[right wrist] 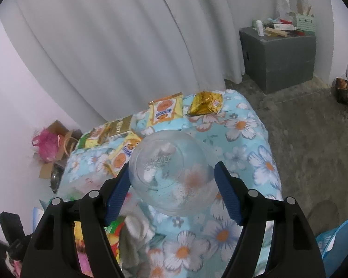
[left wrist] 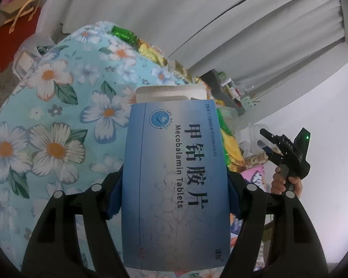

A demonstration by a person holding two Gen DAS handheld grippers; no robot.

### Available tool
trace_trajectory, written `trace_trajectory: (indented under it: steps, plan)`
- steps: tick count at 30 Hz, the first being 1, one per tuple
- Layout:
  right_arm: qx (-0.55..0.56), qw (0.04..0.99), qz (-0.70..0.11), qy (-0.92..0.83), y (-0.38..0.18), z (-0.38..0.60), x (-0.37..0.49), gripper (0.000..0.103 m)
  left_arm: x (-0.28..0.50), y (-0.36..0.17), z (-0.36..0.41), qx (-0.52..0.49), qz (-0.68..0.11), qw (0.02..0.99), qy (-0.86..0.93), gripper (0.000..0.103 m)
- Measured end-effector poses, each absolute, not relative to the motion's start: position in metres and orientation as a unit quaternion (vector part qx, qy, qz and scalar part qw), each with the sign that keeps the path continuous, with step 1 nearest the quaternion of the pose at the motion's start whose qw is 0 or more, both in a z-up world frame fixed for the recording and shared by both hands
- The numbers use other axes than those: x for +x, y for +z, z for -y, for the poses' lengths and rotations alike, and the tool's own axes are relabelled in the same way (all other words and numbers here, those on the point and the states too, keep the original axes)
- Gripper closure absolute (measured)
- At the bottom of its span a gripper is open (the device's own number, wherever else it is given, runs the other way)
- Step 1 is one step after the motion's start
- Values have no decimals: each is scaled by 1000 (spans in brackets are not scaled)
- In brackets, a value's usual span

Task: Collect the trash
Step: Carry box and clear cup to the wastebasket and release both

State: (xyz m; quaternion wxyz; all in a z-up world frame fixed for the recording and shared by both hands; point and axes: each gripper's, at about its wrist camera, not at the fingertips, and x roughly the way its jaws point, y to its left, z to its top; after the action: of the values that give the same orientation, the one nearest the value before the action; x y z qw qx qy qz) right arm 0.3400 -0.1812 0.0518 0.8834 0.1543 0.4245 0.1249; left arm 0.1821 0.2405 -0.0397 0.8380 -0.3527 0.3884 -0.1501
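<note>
Your left gripper [left wrist: 174, 194] had glossy black plastic arms with slotted cut-outs, round silver pivot screws and blue pads on its fingers [left wrist: 114, 199]. Your right gripper [right wrist: 171, 192] matched it, with ribbed blue pads [right wrist: 228, 197] on its two fingers. Seen from the left wrist, its black body carried a small green light.

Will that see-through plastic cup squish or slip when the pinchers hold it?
The clear cup looks thin-walled and empty, so it's probably light and may dent if squeezed hard. Its smooth round side could slip, though the right gripper has ribbed blue pads on both sides of it, which should help. Set down on its side, it would likely roll.
</note>
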Motion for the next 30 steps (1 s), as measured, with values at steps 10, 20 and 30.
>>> trace_trajectory:
  steps: [10, 20, 30]
  plan:
    - [190, 888, -395, 138, 96, 214, 259, 32, 154, 12, -213, -333, -351, 856, -184, 36]
    - [232, 894, -370, 95, 114, 297, 156, 32, 142, 63, -116, -272, -348, 854, -276, 36]
    - [316, 886, -339, -28, 88, 425, 36, 32, 159, 74, 80, -159, -419, 788, -423, 36]
